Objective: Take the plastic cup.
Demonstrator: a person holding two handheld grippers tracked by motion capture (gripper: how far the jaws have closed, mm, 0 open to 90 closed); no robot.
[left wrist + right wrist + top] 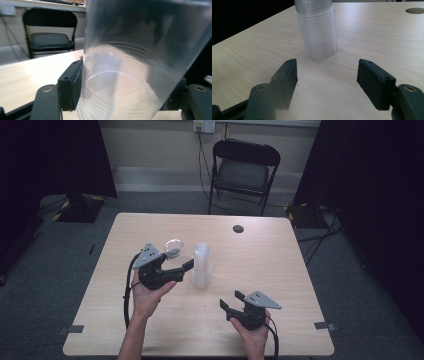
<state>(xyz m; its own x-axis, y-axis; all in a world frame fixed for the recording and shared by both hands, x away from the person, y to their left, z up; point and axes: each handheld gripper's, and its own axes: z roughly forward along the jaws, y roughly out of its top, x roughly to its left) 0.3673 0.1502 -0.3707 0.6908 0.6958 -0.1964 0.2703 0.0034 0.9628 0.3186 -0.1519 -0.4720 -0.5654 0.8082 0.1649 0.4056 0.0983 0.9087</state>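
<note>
Cup stack (201, 265) mid-table; bare wood around.

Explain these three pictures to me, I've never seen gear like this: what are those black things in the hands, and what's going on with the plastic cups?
A person sits at a pale wooden table, holding a black two-jaw hand gripper in each hand. One picture looks down from above; the other two come from cameras riding on each gripper. The left gripper clamps a single clear plastic cup, seen close up between its jaws. A tall stack of clear plastic cups stands mid-table. The right gripper rests open near the front edge, facing that stack. A black folding chair stands beyond the table.
</note>
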